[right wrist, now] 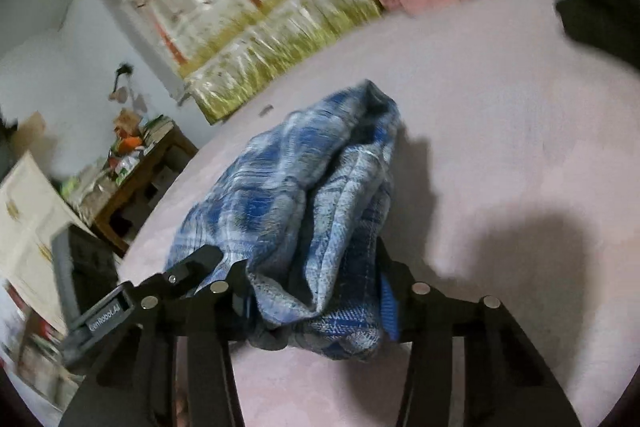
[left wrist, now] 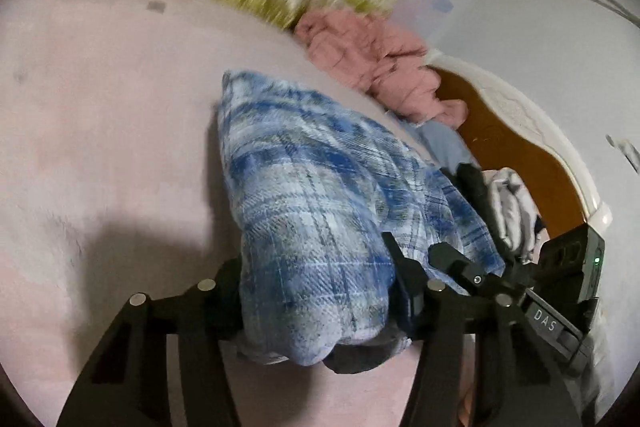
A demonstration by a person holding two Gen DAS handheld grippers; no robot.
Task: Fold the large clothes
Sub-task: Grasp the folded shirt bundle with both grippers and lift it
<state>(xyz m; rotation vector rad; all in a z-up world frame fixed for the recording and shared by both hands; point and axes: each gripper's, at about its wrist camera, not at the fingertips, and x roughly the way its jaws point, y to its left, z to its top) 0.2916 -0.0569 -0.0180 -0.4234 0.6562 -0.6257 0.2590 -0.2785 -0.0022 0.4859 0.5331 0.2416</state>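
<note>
We are gripping the blue plaid garment (left wrist: 304,187) with both tools. The left hand-held gripper (left wrist: 316,291) is clamping a thick bunch of the cloth between its jaws, and the right hand-held gripper (right wrist: 316,291) is clamping a second bunch in the same way. In the left wrist view the garment is running from the jaws at 6 o'clock toward the centre, with its far end trailing toward the pink bed (left wrist: 100,107); whether that end is touching the surface we cannot tell. In the right wrist view the right tool is showing at 3 o'clock of the left one, with the two grips close together.

Hazards from this state, in our judgement:

1. Bunched grips. Each jaw pair is holding several layers, not a single edge. If we are spreading the grippers apart now, an inner layer could slip out and the garment could open unevenly.
2. Motion blur in the background is suggesting fast travel. A quick swing could drag the trailing end and crease it.
3. Nearby clutter. A pink garment (left wrist: 372,67) is lying at 1 o'clock, and a pale folded pile (left wrist: 512,211) is sitting at 3 o'clock near the bed edge. A wide laydown could overlap either.
4. The wooden headboard (left wrist: 516,143) is close on the right; the right tool could strike it.
</note>
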